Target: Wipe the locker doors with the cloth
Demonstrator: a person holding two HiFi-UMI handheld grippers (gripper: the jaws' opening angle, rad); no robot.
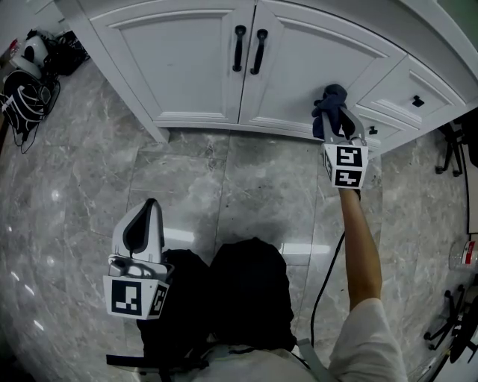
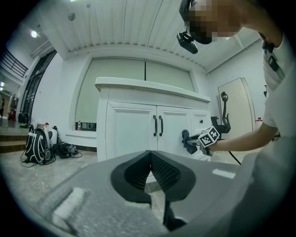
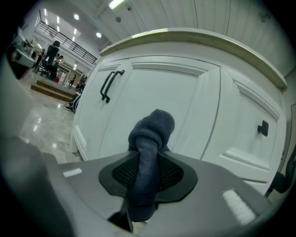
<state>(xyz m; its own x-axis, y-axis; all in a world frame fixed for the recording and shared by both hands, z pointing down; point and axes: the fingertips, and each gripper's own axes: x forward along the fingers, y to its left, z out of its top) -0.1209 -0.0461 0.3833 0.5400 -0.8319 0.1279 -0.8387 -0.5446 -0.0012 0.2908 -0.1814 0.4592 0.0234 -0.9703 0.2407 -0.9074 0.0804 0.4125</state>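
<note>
We read this as large open office or lab hall, not home. Polished grey marble floor (image 1: 224,194) runs wide. White counter unit, panelled locker doors (image 1: 179,52), black handles (image 1: 239,48). We note slatted white ceiling (image 2: 125,28), strip light (image 3: 115,3), upper-level railing (image 3: 69,34), people (image 3: 53,53) far off, office chair (image 2: 224,113), backpacks (image 2: 34,147) and cables (image 1: 19,101) on floor.

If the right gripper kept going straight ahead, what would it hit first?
The dark cloth held in the right gripper would meet the right-hand locker door first, apparently close ahead; contact is unclear.
</note>
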